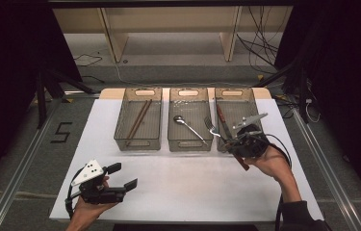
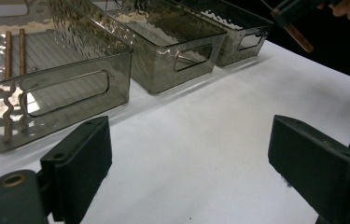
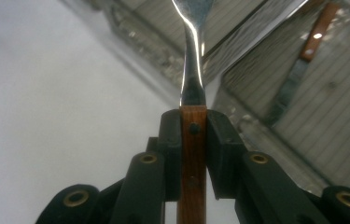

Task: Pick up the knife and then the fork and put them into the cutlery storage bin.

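The table [image 1: 178, 178] carries three bins in a row, each apparently kept for one kind of cutlery: the left bin [image 1: 138, 119] holds chopsticks [image 1: 138, 120], the middle bin [image 1: 188, 119] a spoon [image 1: 190, 129], and the right bin [image 1: 236, 113] a knife [image 1: 223, 121]. That sorting explains the hold. The right gripper [image 3: 193, 135] is clamped on a fork [image 3: 193, 154] by its wooden handle — the pads [image 3: 171, 149] press the wood from both sides, the steel neck runs straight out ahead of the fingertips, and the tines [image 1: 210, 124] hang between the middle and right bins, above their rims. Gripping low on the handle leaves the fork's head free to be aimed into a bin; the right one seems likeliest, since the knife there has a matching wooden handle. The left gripper [image 1: 120, 177] waits over bare table nearer the person — its jaws spread wide, nothing between them, the bins well beyond its fingertips.
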`<state>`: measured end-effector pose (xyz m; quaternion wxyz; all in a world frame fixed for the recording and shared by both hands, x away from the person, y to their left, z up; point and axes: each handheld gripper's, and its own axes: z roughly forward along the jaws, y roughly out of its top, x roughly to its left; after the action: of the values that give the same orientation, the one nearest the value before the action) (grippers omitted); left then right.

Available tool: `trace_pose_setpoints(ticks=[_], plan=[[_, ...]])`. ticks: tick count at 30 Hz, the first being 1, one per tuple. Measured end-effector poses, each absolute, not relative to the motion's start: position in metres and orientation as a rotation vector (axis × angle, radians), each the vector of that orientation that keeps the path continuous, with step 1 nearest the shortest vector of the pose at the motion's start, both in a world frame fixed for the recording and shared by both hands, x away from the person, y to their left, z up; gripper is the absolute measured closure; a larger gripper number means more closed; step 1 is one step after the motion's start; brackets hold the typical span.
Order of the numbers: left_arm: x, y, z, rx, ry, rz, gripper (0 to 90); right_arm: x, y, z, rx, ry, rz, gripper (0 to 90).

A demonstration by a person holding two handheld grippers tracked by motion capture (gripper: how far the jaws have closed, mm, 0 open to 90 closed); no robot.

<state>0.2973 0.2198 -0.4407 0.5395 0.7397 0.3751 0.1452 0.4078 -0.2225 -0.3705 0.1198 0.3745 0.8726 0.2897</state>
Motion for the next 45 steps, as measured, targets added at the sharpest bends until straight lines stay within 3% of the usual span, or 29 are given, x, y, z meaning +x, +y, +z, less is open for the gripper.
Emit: trace_pose_setpoints(ticks=[25, 45], plan=[[0.298, 0.221, -0.441, 1.754, 0.895, 0.347, 13.2, 0.488, -0.236, -0.346, 1.431, 2.28, 0.935, 77.8], [0.298, 0.223, -0.44, 1.726, 0.909, 0.345, 13.2, 0.527, -0.242, -0.378, 1.649, 2.191, 0.854, 77.7]])
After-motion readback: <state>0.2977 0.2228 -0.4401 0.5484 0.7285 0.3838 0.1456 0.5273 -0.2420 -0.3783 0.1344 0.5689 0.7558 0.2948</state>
